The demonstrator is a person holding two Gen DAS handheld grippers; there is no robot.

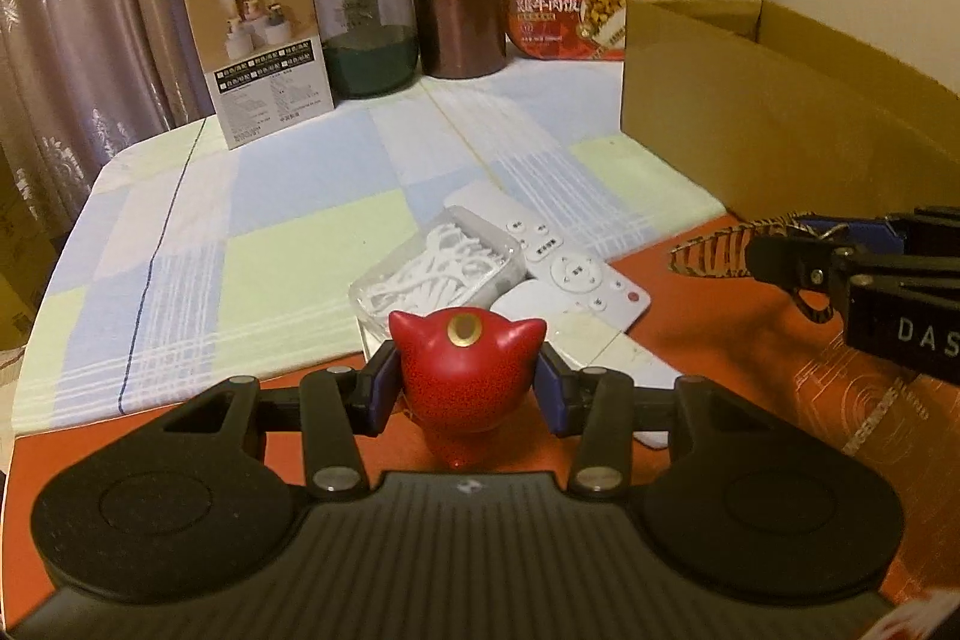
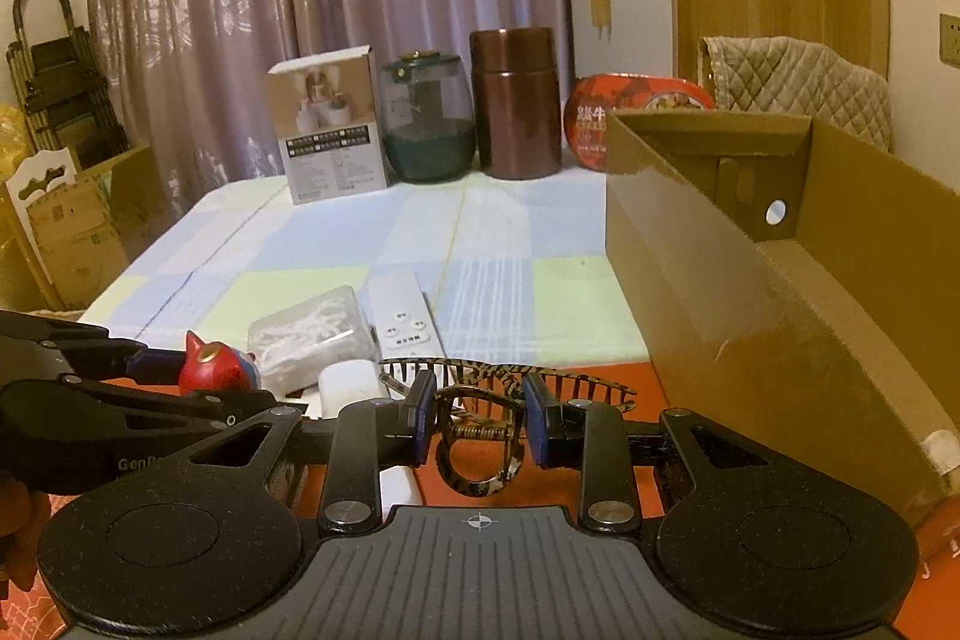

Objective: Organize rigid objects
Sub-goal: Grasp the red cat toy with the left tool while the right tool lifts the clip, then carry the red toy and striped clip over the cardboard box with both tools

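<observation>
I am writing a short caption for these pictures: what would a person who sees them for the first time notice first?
First, the red horned figurine clamped in the left gripper, close to the camera. Next, the tiger-striped hair claw clamped in the right gripper, with the open cardboard box just to its right. Behind them, a white remote lies beside a clear box of white floss picks.
</observation>
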